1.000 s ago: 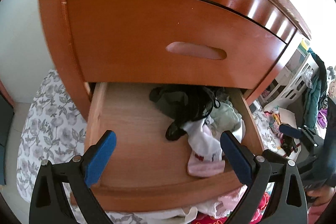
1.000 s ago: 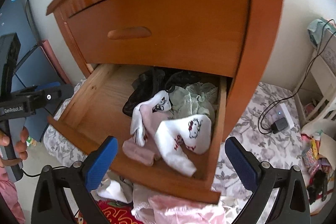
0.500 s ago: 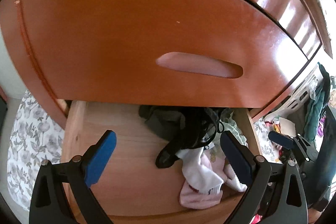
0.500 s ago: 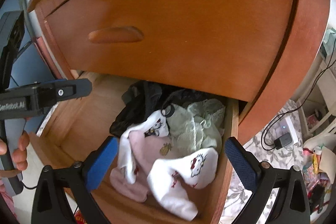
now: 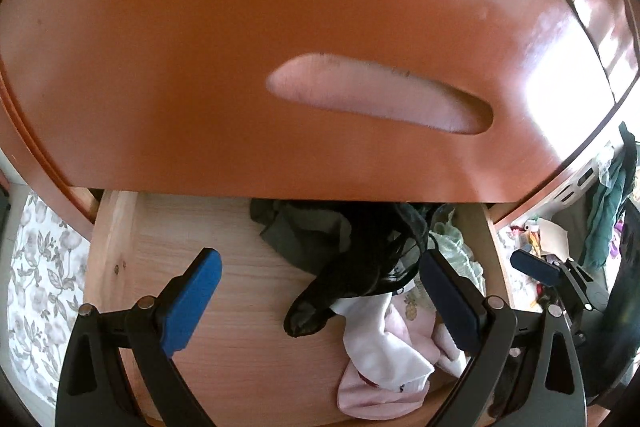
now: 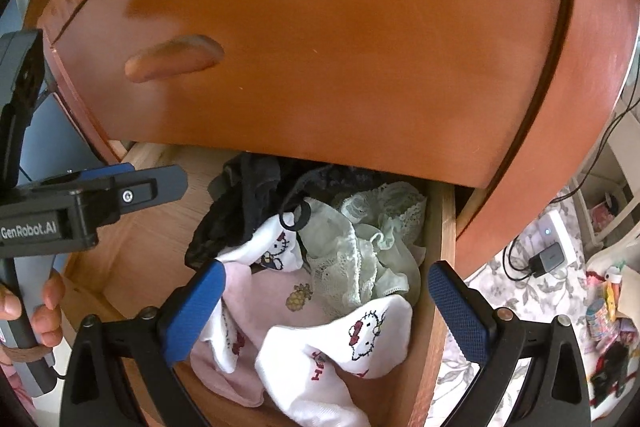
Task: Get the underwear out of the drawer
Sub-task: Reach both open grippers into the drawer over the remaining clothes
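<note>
— Both grippers have come in closer since 1 second ago; the closed upper drawer front (image 5: 280,67) now fills most of each view. How do the fingers stand?

— Left gripper (image 5: 316,295): its 2 blue-padded fingers (image 5: 192,299) are spread wide, holding nothing, touching nothing, hovering over the open lower drawer (image 5: 240,327). Right gripper (image 6: 324,307): the same, 2 fingers (image 6: 460,311) wide apart, empty, poised above the clothes pile.

— And the underwear?

— Lying in the open lower drawer, bunched toward its right side. Black underwear (image 6: 244,211) sits at the back of the pile, partly under the upper drawer front. Just right of it is a pale green lace piece (image 6: 368,247). In front of those lies a pink garment (image 6: 260,307) with a small pineapple print.

— Socks?

— 2 white socks with cat-face prints show in the right wrist view: 1 (image 6: 276,247) touching the black underwear, 1 (image 6: 352,347) at the front of the drawer on the pink garment.

— Anything else near the drawer?

— 1 hand (image 6: 36,311) grips the left gripper's handle, left of the drawer. A black charger (image 6: 548,259) with its cable lies on the floral cloth (image 6: 520,307) right of the drawer.

— Handles?

— 1 oval recessed handle (image 5: 380,99) on the upper drawer front.
</note>
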{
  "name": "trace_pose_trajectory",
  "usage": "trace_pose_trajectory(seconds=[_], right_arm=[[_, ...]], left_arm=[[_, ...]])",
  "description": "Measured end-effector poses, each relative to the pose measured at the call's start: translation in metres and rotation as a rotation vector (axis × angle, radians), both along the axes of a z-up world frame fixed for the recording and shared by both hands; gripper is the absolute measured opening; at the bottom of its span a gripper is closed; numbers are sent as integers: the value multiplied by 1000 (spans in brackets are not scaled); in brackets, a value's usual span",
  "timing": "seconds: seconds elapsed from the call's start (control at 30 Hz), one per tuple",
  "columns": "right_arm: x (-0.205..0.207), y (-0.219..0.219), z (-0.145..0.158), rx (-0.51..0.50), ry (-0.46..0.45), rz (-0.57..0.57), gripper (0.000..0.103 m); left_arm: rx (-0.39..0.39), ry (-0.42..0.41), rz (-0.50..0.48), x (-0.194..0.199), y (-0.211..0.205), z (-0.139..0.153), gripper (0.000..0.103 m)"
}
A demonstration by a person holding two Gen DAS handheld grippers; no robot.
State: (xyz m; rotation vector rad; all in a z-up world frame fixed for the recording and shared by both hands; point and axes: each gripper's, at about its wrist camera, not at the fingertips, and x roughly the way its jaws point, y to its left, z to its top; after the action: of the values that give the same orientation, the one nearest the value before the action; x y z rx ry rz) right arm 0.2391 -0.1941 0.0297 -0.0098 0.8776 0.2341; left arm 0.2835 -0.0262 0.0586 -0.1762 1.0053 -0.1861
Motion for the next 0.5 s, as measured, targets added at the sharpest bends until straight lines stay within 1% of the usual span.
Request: trace_pose_trajectory(seconds=[0.07,0.37,0.5], right_arm=[[0,-3,0,19,3,-6,103],[-7,-6,4,26,-17,-8,103],[-8,-7,4,35,-19,-13,103]], left_arm=[[-4,6,0,0,0,-4,99],[2,32,-4,-2,-4,-14,99],[-7,39,-10,0,-7,-18,99]])
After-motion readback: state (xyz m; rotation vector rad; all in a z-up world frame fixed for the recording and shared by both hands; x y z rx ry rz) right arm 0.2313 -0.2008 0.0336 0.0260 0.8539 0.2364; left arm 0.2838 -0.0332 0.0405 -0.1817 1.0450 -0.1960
